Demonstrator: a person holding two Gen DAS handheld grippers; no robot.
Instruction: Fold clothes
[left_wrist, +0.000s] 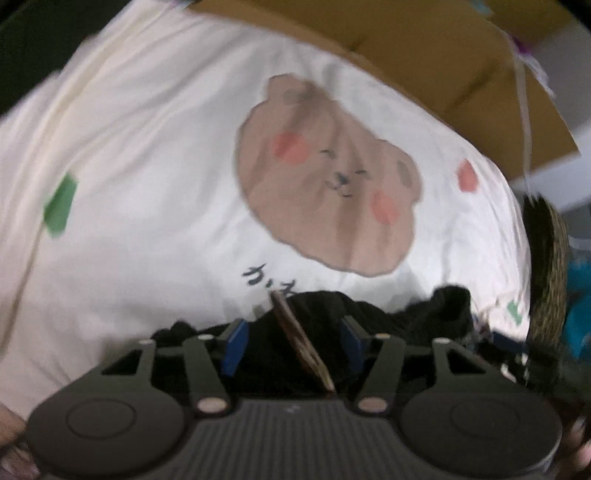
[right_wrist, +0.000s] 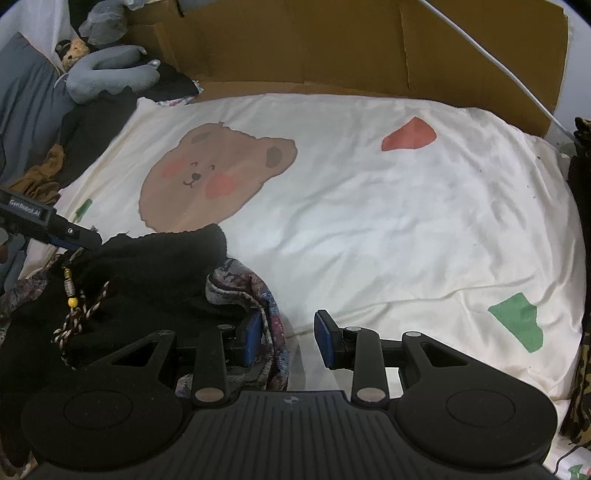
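Cream bed sheet (right_wrist: 369, 221) with a bear print spread wide and mostly bare, backed by cardboard (right_wrist: 332, 44). At the near left edge of the bed, a black knitted garment (right_wrist: 147, 273) bunched in a loose heap, not flat, no clean fold line to be seen. Tucked against it and partly under, a patterned woven garment (right_wrist: 258, 302), also crumpled, spilling toward the right gripper (right_wrist: 284, 338). Further clothes piled beyond the bed at far left, unsorted as far as visible.

Judging by that: nothing on the sheet lies as a finished neat fold; both garments near the grippers yet to be laid out and squared. Whether other pieces are done elsewhere, impossible to tell.

Right gripper fingers parted fairly wide, the left one touching the patterned cloth, nothing pinched between them. Left gripper (left_wrist: 291, 341) low over the black knit, fingers standing well apart, a brown tag or strap (left_wrist: 301, 343) running up between them; blurred, so cannot tell whether anything is gripped. A twisted cord with beads (right_wrist: 72, 299) hanging from the black knit.
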